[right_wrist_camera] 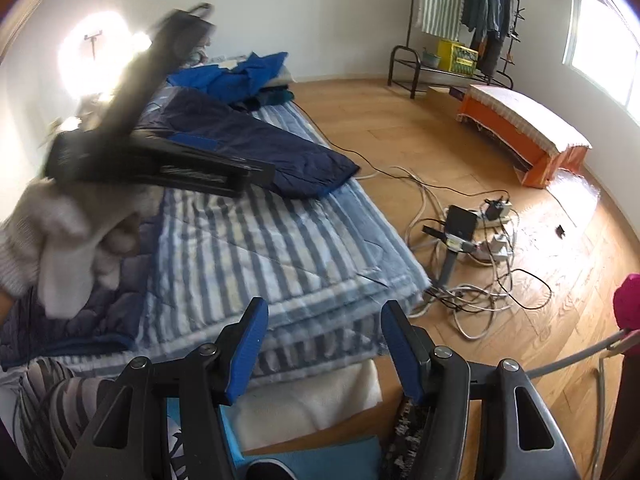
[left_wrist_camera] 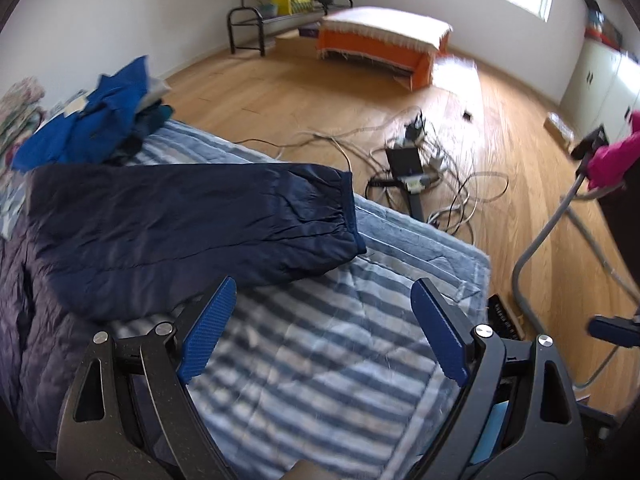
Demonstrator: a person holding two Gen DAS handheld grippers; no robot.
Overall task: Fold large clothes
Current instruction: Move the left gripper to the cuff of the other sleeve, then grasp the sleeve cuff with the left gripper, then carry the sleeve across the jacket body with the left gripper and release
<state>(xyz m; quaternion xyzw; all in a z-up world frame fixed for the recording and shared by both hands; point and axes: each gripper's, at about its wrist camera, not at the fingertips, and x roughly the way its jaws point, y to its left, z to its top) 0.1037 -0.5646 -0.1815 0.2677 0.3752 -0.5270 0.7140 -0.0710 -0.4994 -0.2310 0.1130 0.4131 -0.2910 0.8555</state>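
Left gripper (left_wrist_camera: 322,296) spread wide over striped blanket (left_wrist_camera: 320,368), nothing btw fingers; navy jacket (left_wrist_camera: 180,224) just beside. Right gripper (right_wrist_camera: 324,320) also spread, empty.

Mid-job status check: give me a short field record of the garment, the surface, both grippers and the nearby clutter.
garment: navy quilted jacket spread on the bed, one sleeve lying across the blanket
surface: blue striped blanket on a low mattress
left gripper: open, nothing between its fingers, above bare blanket near the sleeve
right gripper: open, empty, over the blanket's near edge
other clothes: bright blue pile at the far end of the bed
floor: tangled cables beside the mattress
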